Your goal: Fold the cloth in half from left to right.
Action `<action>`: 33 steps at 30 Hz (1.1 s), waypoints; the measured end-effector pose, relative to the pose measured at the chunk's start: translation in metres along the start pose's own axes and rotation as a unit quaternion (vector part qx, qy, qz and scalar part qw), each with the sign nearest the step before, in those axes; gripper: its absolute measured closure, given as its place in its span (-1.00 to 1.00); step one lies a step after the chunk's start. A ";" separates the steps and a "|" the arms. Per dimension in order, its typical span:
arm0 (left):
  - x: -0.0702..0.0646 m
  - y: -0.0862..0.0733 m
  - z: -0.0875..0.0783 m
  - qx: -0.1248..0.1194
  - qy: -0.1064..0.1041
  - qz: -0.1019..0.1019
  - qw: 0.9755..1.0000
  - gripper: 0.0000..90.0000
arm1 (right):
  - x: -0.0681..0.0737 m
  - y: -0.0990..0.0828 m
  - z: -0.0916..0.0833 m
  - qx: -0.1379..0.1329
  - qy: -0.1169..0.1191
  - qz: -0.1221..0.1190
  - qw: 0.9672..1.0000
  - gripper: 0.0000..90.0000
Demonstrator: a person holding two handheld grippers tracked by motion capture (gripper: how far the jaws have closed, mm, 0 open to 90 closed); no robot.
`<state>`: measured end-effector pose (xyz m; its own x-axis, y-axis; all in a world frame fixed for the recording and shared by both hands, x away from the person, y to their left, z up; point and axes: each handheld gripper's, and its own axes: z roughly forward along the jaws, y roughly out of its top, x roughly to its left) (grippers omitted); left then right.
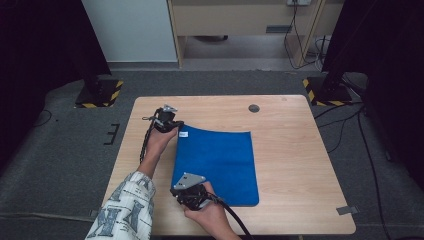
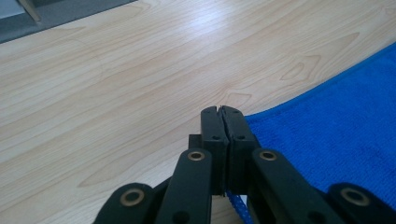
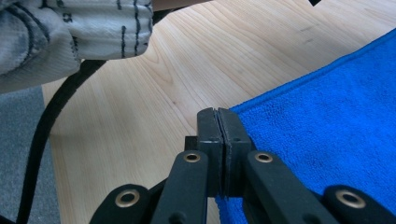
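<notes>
Blue cloth [image 1: 217,165] lies flat on the wooden table [image 1: 295,165], left of the table's middle, with a white tag [image 1: 183,134] at its far-left corner. Left gripper [image 1: 172,125] sits at that far-left corner, jaws pressed together, pinching the cloth edge [image 2: 233,198]. Right gripper [image 1: 186,192] sits at the near-left corner of the cloth, jaws also clamped together on the cloth edge [image 3: 219,205]. Grommet hole [image 1: 254,108] in the table lies beyond the cloth's far edge, well apart from it. Patterned sleeve [image 1: 122,210] and the left gripper's cable run left of the cloth. Table surface right of the cloth is bare wood.
</notes>
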<state>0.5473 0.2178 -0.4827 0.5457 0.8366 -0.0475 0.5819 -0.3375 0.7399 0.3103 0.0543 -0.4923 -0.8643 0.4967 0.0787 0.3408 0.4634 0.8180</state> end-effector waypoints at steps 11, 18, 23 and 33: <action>0.016 -0.006 -0.018 0.000 0.010 -0.003 1.000 0.96 | 0.009 0.012 0.017 -0.013 0.015 0.008 1.000 0.98; 0.006 0.001 -0.009 0.002 0.011 -0.010 1.000 0.96 | 0.000 0.000 0.008 -0.020 0.022 0.029 0.999 0.98; -0.011 0.006 0.002 0.001 0.007 -0.010 1.000 0.96 | -0.010 -0.011 -0.006 -0.024 0.017 0.042 0.999 0.98; -0.045 0.015 0.028 0.004 0.000 -0.003 1.000 0.96 | -0.026 -0.035 -0.037 -0.018 -0.006 0.052 0.998 0.98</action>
<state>0.5483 0.1625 -0.4882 0.5429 0.8382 -0.0516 0.5893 -0.3365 0.7345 0.3068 -0.0022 -0.5020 -0.8207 0.5492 0.1574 0.4145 0.3827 0.8257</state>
